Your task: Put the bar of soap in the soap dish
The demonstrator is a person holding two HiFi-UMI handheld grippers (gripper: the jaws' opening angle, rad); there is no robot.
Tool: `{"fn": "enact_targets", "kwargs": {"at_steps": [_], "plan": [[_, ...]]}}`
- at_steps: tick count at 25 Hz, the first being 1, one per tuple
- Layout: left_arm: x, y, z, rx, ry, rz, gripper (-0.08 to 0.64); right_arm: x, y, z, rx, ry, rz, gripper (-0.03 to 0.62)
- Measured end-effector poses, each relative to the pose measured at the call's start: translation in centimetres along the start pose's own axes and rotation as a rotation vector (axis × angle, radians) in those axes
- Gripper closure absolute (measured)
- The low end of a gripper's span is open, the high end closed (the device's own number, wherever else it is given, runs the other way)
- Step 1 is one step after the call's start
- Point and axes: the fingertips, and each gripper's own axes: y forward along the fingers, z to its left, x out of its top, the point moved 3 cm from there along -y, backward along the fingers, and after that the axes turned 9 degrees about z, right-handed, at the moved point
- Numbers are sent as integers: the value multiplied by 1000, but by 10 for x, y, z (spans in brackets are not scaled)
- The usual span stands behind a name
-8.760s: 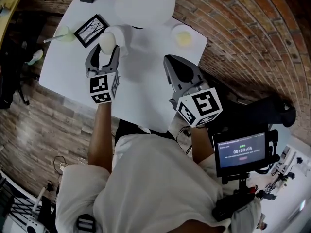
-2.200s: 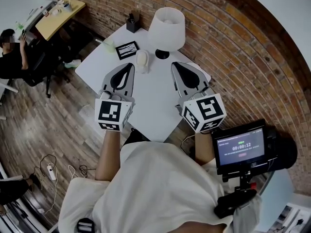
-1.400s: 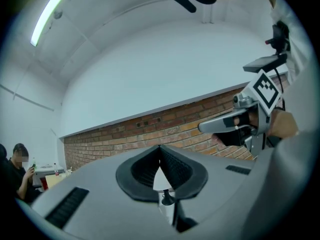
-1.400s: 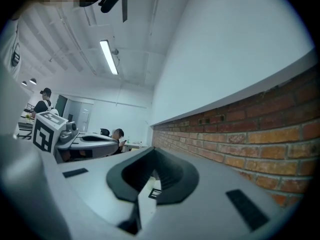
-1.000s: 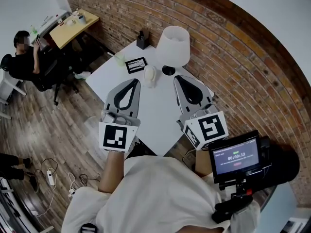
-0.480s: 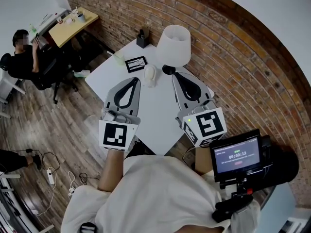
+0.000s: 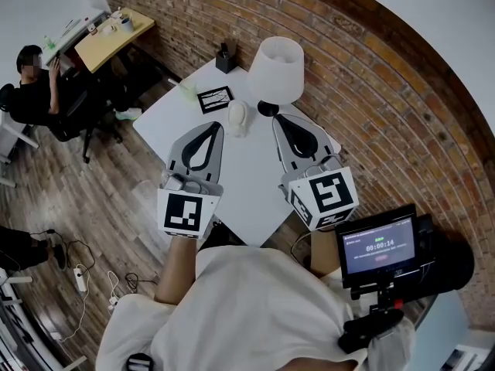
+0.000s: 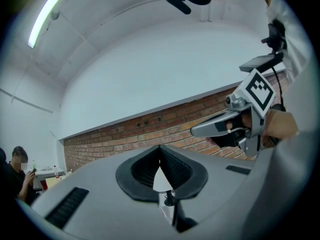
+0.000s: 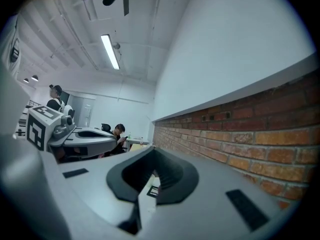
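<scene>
In the head view the left gripper [image 7: 210,127], which carried the bar of soap [image 7: 237,114] earlier, now hangs back at mid-frame with jaws shut and empty, like the right gripper [image 7: 280,120]. The soap sits in the soap dish [image 7: 238,131] at upper centre of the white worktop [image 7: 244,184], so the task looks done, though the two blur into one pale shape. The left gripper view shows jaws pressed together on nothing, a sliver of lamp [image 8: 162,181] behind them, and the right gripper view shows the same closed, empty jaws; neither shows the soap.
</scene>
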Motion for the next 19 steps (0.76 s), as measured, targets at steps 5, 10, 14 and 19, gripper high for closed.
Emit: {"fn": "enact_targets", "kwargs": {"at_steps": [5,10,14,19], "plan": [[-2,2,-1,-4,-1,10,552,-3,0,-1,-4,2,13,590],[-5,2,-2,-7,-11,23,552,-7,2,-2,-6,6,29,589],[-6,4,2,-14,-21,34,552,-8,5,-3,-12,10,45,590],[-8,9,6,-16,-22,37,552,-9,11,-5,-14,10,59,590]]}}
